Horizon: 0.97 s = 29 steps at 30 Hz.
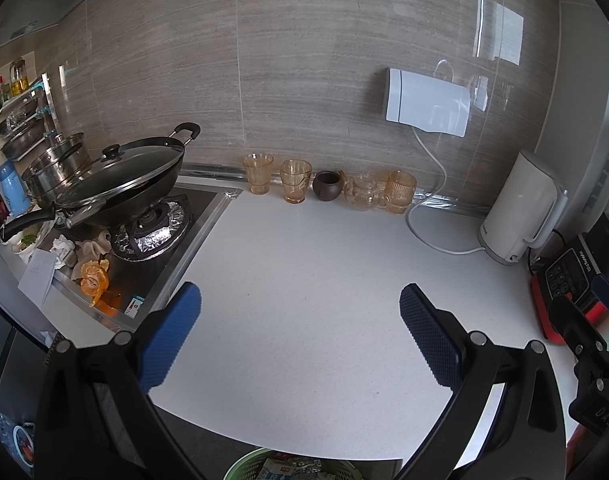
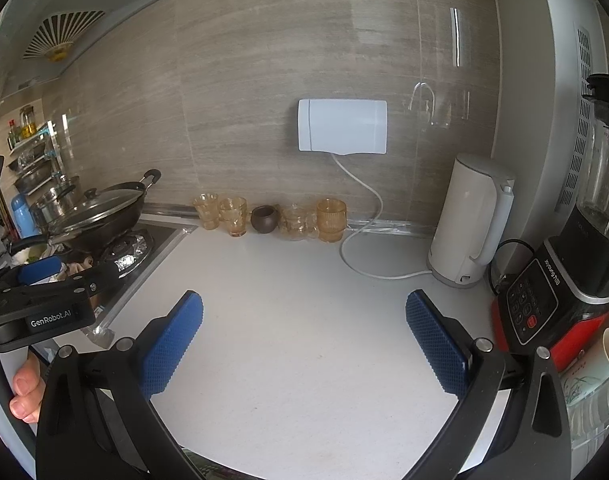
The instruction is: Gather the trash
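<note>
Both my grippers, left [image 1: 300,334] and right [image 2: 304,340], gape wide, empty. Green bin [image 1: 244,466] holds wrappers; wok [image 1: 120,196] lidded.

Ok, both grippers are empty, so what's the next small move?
Probably swing the left gripper left toward the orange peel on the stove's front edge. Both grippers are open, the counter ahead holds no trash, and the green bin waits below.

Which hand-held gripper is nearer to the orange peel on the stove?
Left. The left hand-held gripper hovers beside the stove, with the orange peel just left of it. The right hand-held gripper sits farther right.
</note>
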Available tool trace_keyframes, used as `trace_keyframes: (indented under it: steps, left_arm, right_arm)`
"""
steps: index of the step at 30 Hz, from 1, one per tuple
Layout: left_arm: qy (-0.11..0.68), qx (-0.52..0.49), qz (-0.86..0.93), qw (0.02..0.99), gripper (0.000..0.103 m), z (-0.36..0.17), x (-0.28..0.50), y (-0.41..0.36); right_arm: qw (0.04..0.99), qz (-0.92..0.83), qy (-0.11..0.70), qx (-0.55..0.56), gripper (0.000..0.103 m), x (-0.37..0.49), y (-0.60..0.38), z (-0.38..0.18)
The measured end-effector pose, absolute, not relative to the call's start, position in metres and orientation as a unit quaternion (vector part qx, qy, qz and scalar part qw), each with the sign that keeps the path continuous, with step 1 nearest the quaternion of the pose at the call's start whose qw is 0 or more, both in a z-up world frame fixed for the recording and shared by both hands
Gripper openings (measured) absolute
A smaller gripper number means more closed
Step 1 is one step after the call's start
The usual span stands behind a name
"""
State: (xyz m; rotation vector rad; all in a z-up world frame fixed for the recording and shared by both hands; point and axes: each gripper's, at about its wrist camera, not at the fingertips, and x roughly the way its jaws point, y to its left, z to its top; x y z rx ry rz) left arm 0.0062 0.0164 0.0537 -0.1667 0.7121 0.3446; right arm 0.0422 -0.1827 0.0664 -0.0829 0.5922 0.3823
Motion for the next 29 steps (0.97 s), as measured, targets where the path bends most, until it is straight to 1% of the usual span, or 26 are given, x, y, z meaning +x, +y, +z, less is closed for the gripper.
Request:
trace_keyframes:
  steps: [20,29]
  left_arm:
    - [0.339,-0.072,0.176,0.921,0.095,0.0496,0.0098,0.0139]
    - [0.358,-0.088,0.167,0.915,0.095,0.0438,0.0129,0.0168]
  right_arm:
    - [0.936,0.187,0.297,-0.040,0.101,0.0470,-0.1866,0.0616]
    - [0.935,0.187,0.299,-0.039,0.101,0.0483,-0.1874,0.0586]
